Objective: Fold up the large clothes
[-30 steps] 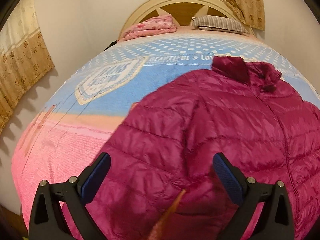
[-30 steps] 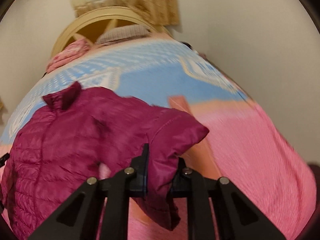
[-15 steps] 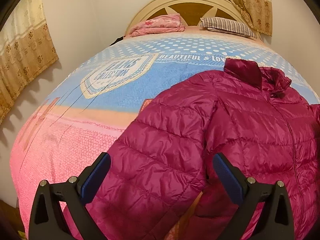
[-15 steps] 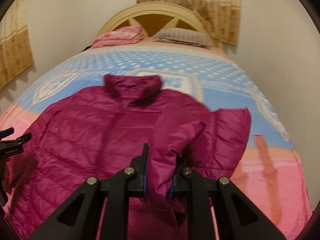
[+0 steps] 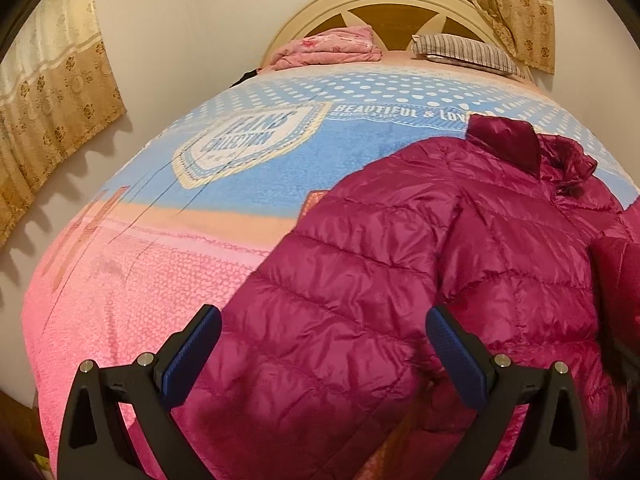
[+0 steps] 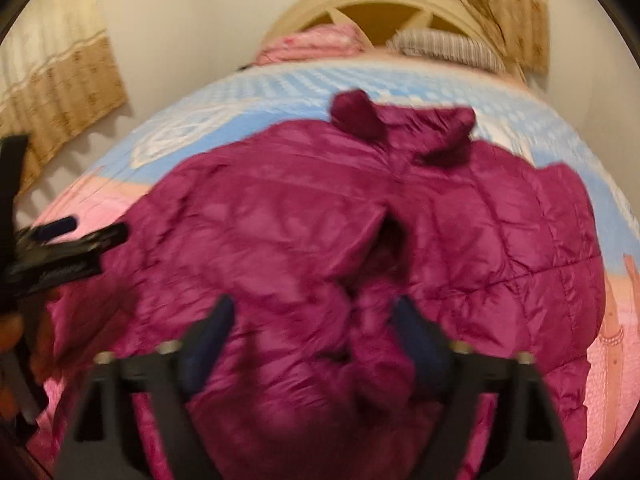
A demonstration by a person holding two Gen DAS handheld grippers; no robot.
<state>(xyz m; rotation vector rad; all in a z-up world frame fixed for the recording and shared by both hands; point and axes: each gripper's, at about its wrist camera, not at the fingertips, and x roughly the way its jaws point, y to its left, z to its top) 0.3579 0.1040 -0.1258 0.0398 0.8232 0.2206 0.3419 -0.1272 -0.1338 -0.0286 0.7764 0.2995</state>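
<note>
Magenta quilted jacket (image 5: 420, 264) lies spread on the bed (image 5: 168, 264), collar toward the headboard (image 5: 380, 12) at 12 o'clock, hem toward the cameras at 6.

Left gripper (image 5: 324, 344) — jaws stand wide, blue pads (image 5: 192, 350) clear of the fabric on both sides. Nothing gripped. The jacket's near sleeve and side panel show between the fingers, lying on the pink end of the bedspread.

Right gripper (image 6: 310, 334) — view blurred. Jaws opening; a bunched fold of sleeve (image 6: 376, 344) sits between them, lying over the jacket's front near the zip line. Pads do not look pressed on it.

In the right wrist view the left gripper shows at 9 o'clock, at the jacket's edge.

Beyond the jacket, at 12 o'clock: folded pink blanket (image 5: 332, 46) and striped pillow (image 5: 464, 52) against the headboard. Patterned curtains (image 5: 52, 92) at 10 o'clock and at 1.
</note>
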